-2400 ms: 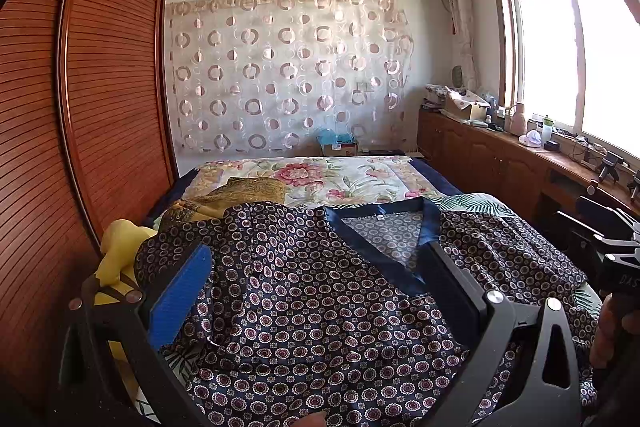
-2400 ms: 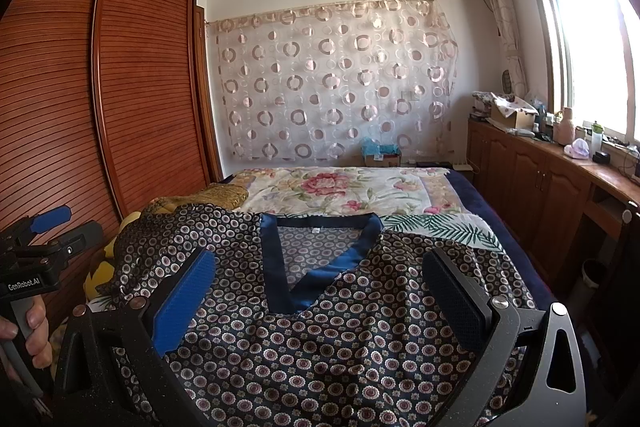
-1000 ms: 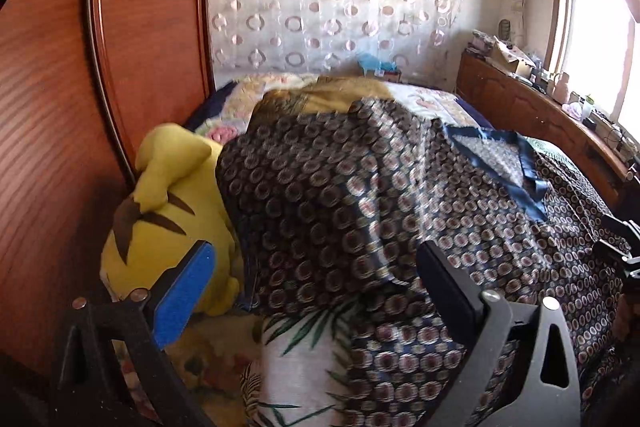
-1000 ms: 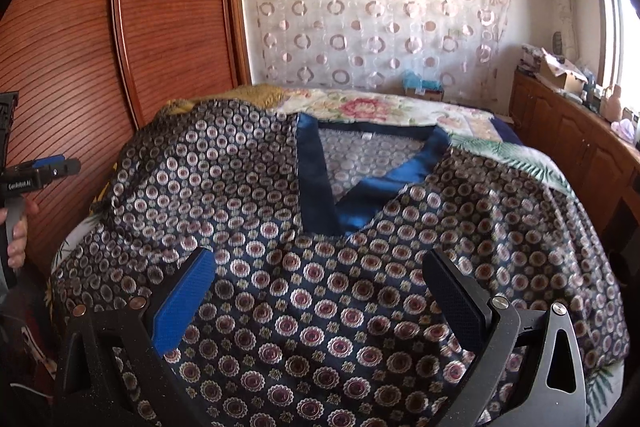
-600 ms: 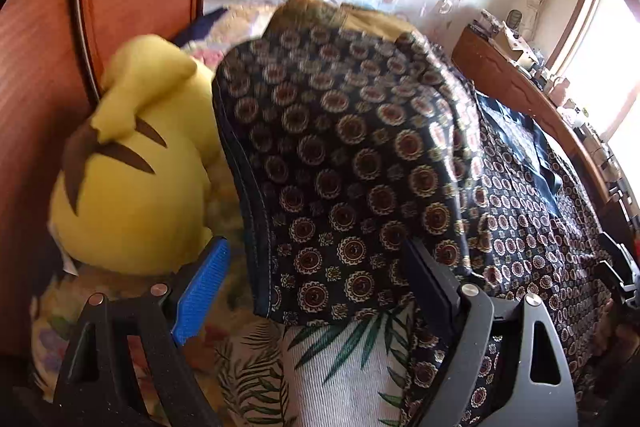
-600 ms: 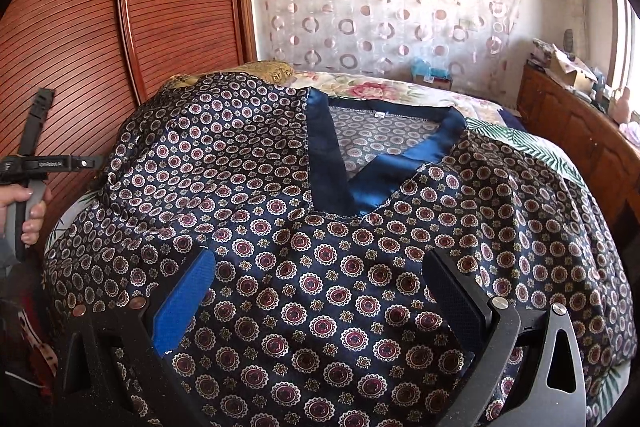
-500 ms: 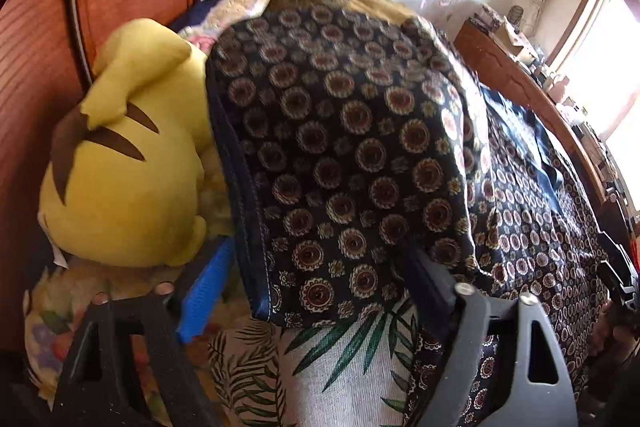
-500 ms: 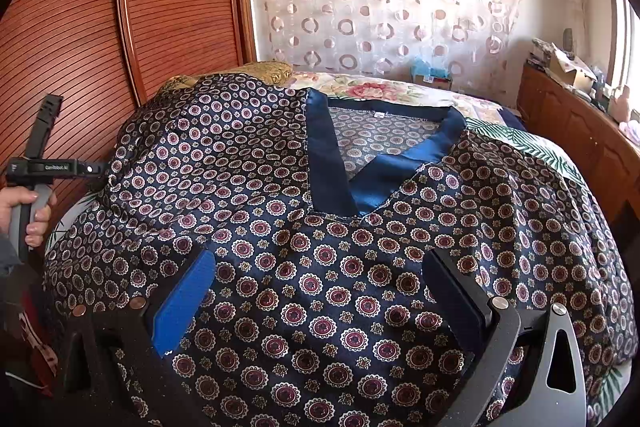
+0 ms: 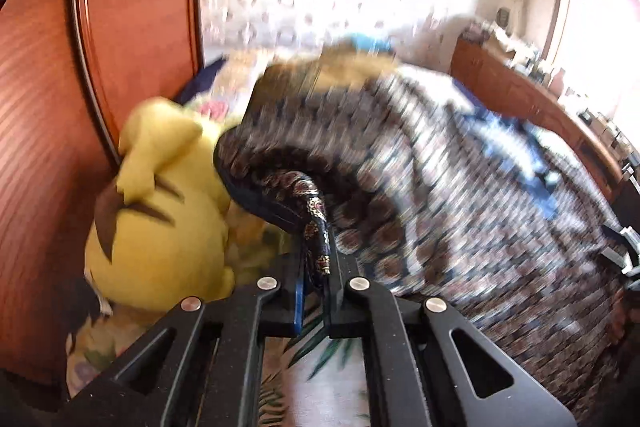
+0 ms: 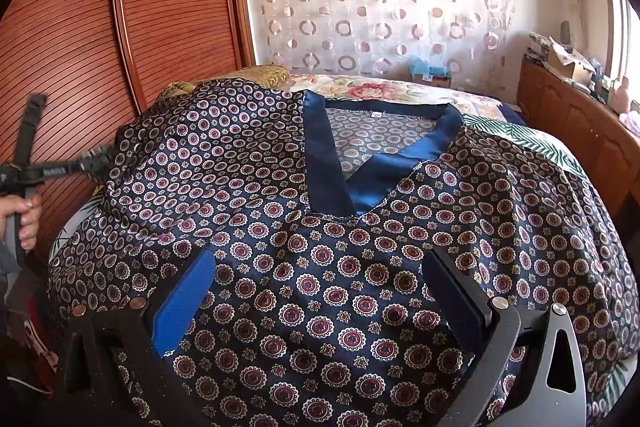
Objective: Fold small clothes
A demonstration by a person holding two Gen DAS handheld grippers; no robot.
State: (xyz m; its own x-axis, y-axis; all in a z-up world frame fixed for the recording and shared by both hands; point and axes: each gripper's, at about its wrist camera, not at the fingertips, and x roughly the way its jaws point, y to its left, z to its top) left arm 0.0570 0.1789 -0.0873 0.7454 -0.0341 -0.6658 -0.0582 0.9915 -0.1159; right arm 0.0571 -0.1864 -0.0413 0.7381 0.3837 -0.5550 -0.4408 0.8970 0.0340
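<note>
A navy patterned shirt (image 10: 280, 227) with a blue satin V collar (image 10: 344, 171) lies spread face up over the bed. In the left wrist view my left gripper (image 9: 318, 259) is shut on the edge of the shirt's sleeve (image 9: 312, 199) and the cloth bunches up from the jaws; this view is blurred. My left gripper also shows at the shirt's left edge in the right wrist view (image 10: 96, 159). My right gripper (image 10: 320, 291) is open and empty, low over the shirt's front below the collar.
A yellow plush toy (image 9: 160, 203) lies against the wooden wardrobe doors (image 10: 120, 47) left of the shirt. The floral bedspread (image 10: 380, 87) runs to the curtain. Wooden cabinets (image 10: 580, 131) with clutter line the right wall under the window.
My left gripper has closed on the sleeve edge, which was only between its open fingers before. The left view is now motion-blurred. My right gripper has stayed open over the shirt.
</note>
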